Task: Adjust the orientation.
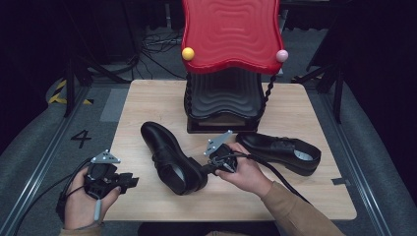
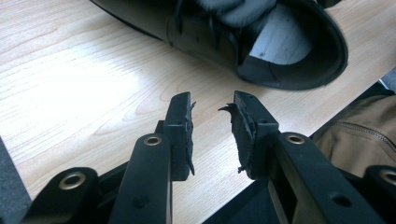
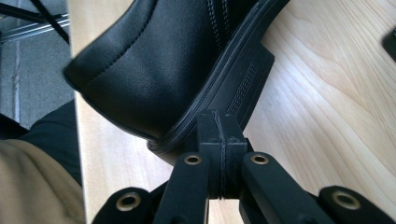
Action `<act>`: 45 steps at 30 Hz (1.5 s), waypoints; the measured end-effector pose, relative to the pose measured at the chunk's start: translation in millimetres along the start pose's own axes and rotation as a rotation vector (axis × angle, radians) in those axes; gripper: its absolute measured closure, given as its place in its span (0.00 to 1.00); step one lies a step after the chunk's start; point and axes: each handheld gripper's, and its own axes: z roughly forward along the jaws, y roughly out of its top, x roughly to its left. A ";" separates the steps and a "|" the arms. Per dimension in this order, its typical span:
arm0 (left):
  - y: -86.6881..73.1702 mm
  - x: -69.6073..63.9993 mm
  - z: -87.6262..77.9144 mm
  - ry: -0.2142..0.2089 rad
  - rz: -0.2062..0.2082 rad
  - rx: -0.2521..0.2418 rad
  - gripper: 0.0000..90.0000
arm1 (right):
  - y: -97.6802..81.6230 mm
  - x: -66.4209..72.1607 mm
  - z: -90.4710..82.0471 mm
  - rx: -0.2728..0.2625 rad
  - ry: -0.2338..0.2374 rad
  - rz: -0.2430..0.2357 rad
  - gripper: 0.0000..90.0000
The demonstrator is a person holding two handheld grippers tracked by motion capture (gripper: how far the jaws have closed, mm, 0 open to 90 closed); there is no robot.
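Jaws of your right gripper (image 3: 219,128) sit fully closed against the near shoe's (image 1: 169,157) heel; your left gripper (image 2: 212,133) gapes partway, empty, above the table (image 1: 295,108).

Glossy smooth black leather shoes (image 1: 172,158) lie on a pale, matt wood-grain table (image 1: 295,113); the rack's (image 1: 230,34) red top is shiny plastic.
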 end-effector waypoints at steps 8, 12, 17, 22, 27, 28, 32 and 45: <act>1.7 0.1 1.9 -0.004 0.000 0.002 0.75 | -14.8 -21.3 10.7 0.093 -0.101 0.072 1.00; 2.8 -0.4 1.5 -0.006 0.005 0.001 0.75 | -19.6 -26.5 17.4 0.100 -0.069 0.099 1.00; 2.7 -0.2 1.1 -0.005 0.005 -0.001 0.75 | -15.8 -24.4 4.6 0.070 -0.087 0.086 1.00; 0.0 0.2 0.5 -0.001 -0.002 0.001 0.74 | -4.9 -17.9 -20.6 -0.006 -0.080 0.041 1.00; -2.8 0.7 -1.6 0.001 -0.014 -0.003 0.74 | 11.1 -2.3 -44.1 -0.105 -0.029 -0.011 1.00; -3.1 0.6 -1.7 0.002 -0.014 -0.003 0.74 | 13.3 1.8 -45.0 -0.111 -0.015 -0.021 1.00; -4.0 -0.9 0.1 0.004 -0.014 0.007 0.74 | 18.5 11.1 -32.7 -0.094 0.030 -0.065 0.91; -10.7 2.2 0.1 0.014 -0.032 0.019 0.74 | 20.7 11.1 17.6 -0.017 0.090 -0.128 0.78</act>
